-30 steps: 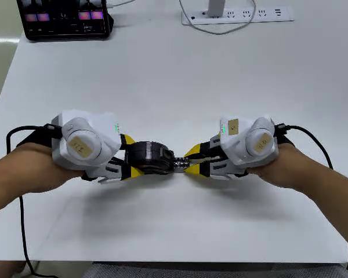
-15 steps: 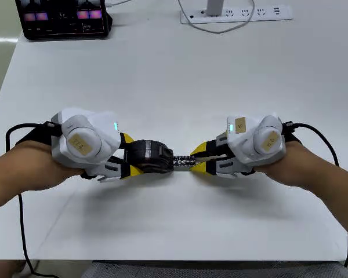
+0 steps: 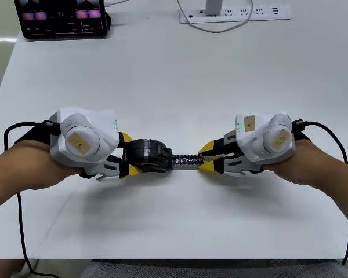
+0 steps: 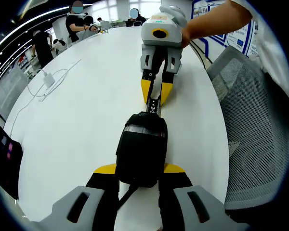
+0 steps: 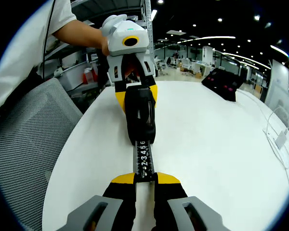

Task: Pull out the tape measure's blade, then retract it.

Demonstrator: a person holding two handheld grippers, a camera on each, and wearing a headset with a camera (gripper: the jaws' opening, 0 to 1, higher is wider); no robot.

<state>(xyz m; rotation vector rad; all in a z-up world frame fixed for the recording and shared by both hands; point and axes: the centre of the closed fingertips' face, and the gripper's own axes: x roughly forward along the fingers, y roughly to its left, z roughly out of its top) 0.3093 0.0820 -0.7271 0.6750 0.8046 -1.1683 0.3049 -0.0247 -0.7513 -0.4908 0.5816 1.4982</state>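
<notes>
Your left gripper (image 3: 129, 161) clamped on tape measure (image 3: 148, 156) body, centre-left of head view, low over white surface (image 3: 180, 81). Your right gripper (image 3: 206, 158), centre-right, closed on blade (image 3: 185, 158) tip. Short stretch of blade out between 2 grippers. In right gripper view, digits 2 to 6 show on blade, mid-frame.

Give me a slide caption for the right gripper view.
Right gripper pinches the tape measure's blade; left gripper holds the case.
</notes>
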